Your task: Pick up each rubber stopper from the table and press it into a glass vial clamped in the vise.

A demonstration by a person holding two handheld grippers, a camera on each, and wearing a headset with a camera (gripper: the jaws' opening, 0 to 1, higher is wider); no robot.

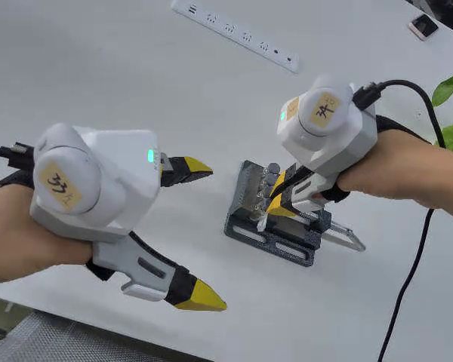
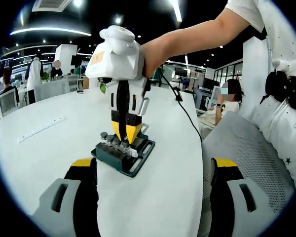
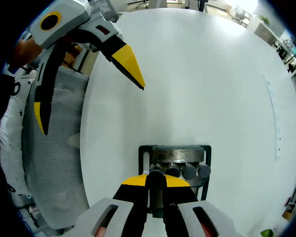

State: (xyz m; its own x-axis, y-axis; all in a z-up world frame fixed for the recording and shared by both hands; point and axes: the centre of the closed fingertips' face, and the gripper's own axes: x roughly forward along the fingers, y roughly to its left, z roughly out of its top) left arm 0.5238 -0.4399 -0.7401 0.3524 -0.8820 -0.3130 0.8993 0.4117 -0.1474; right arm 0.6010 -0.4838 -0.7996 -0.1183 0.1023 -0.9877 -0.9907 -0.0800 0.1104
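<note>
Grey stoppers point(image 3: 189, 171) cap three vials point(image 2: 111, 143) in the vise point(image 1: 275, 245); the right gripper point(image 1: 275, 204) pinches a fourth stopper point(image 3: 155, 173) over the end one to press it in, the left gripper point(image 1: 205, 234) gaping idle aside.

- vise point(image 1: 268, 240) is sitting on the table point(image 1: 136, 90), right of centre
- vials point(image 1: 267, 181) are standing in a row in it
- power strip point(image 1: 235, 34) is lying well behind

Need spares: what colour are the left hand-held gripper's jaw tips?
Yellow, on black jaws; the head view shows the left hand-held gripper best.
</note>
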